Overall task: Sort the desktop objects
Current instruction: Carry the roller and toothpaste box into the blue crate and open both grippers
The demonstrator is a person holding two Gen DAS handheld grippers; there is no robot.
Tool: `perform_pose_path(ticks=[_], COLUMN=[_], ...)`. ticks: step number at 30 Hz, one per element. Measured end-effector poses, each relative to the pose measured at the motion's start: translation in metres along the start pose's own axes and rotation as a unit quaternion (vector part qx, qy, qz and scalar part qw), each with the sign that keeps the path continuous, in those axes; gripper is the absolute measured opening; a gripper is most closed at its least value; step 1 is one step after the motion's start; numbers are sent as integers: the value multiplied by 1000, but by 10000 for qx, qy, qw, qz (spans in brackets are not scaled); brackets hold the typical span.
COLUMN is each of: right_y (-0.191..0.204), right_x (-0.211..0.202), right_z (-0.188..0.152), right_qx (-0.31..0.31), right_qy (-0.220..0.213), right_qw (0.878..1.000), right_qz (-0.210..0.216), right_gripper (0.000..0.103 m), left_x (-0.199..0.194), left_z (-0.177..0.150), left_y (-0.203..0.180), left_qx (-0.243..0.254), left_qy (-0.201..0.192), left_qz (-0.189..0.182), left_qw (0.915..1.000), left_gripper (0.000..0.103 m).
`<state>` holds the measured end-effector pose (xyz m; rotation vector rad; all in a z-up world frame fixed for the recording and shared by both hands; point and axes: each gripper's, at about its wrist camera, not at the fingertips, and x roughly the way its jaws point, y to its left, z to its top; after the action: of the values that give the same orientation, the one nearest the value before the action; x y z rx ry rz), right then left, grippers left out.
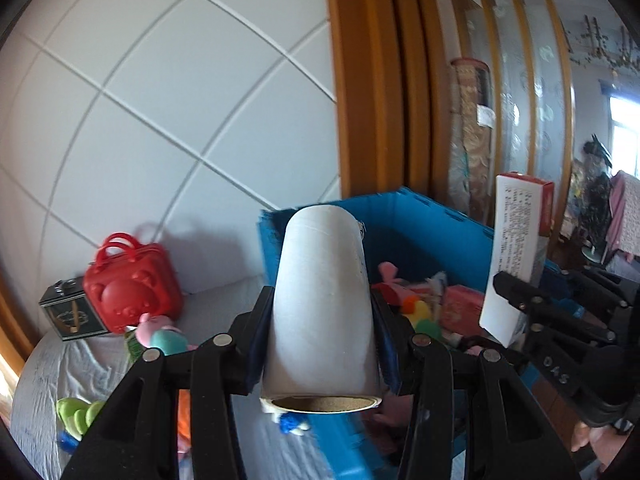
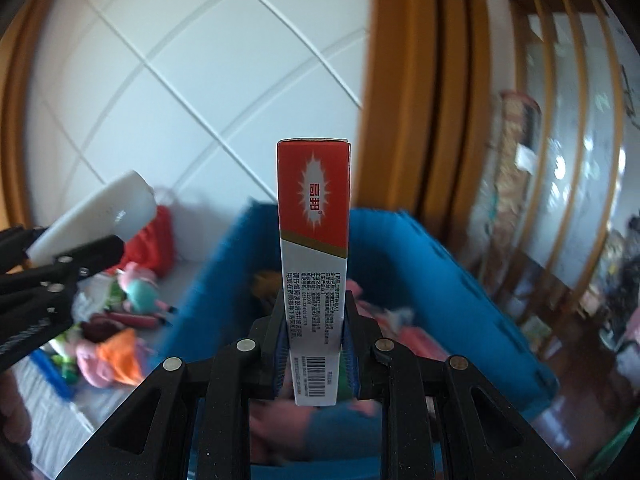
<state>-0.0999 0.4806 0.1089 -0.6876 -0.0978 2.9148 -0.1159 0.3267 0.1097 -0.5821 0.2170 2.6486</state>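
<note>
My left gripper (image 1: pixel 322 322) is shut on a white paper roll (image 1: pixel 322 300) with a cardboard core and holds it upright in the air, in front of a blue bin (image 1: pixel 432 220). My right gripper (image 2: pixel 314 332) is shut on a tall red and white box (image 2: pixel 314 240) and holds it upright over the same blue bin (image 2: pixel 420 264). The box (image 1: pixel 516 248) and right gripper (image 1: pixel 520 300) also show at the right of the left wrist view. The roll (image 2: pixel 100 212) and left gripper (image 2: pixel 60 272) show at the left of the right wrist view.
The bin holds several toys and a pink box (image 1: pixel 460 304). On the grey cloth (image 1: pixel 48 368) to the left lie a red toy case (image 1: pixel 128 288), a dark tin (image 1: pixel 68 312), a plush pig (image 1: pixel 160 332) and other toys (image 2: pixel 116 352). A white tiled wall stands behind.
</note>
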Motion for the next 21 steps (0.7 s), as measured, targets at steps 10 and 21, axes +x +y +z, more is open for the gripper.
perform_pose_path(ticks=[10,21], right_y=[-63,-85], right_x=[35,61], right_z=[-33,-44], right_qx=[129,108], right_qy=[503,777], right_qw=[9985,9968], right_qz=[-193,-179], right_gripper=[23,24], left_x=[53,66], left_z=[-5,-6], left_y=[-81,-88], left_qx=[403,342], left_qy=[585,650], left_qz=[-67,133], left_qw=[9975,9972], left_gripper=[45,58])
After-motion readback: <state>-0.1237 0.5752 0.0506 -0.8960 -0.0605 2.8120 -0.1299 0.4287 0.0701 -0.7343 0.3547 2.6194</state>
